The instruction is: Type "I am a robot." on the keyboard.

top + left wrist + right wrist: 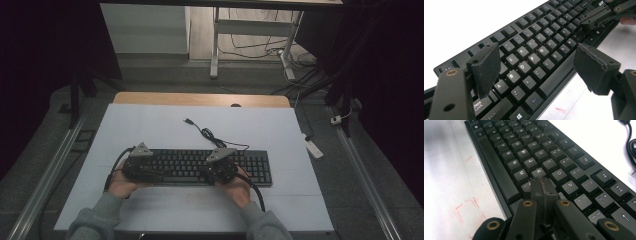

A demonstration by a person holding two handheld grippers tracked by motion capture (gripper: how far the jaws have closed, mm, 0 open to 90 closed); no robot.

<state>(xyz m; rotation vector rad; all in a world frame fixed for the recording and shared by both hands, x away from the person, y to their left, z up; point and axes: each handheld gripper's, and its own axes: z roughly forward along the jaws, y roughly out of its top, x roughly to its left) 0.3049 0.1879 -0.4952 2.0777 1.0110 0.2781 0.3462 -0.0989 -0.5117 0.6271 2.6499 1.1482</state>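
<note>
Black plastic, the keyboard lies along the near edge of the white bench. The left tongs stand apart above A, S, D; the right tongs are pressed together beside K. I think a neighbour key could go down too. "acer" is printed.

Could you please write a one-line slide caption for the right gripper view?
Right gripper, jaws shut, tip over the keyboard near the K and L keys.
</note>
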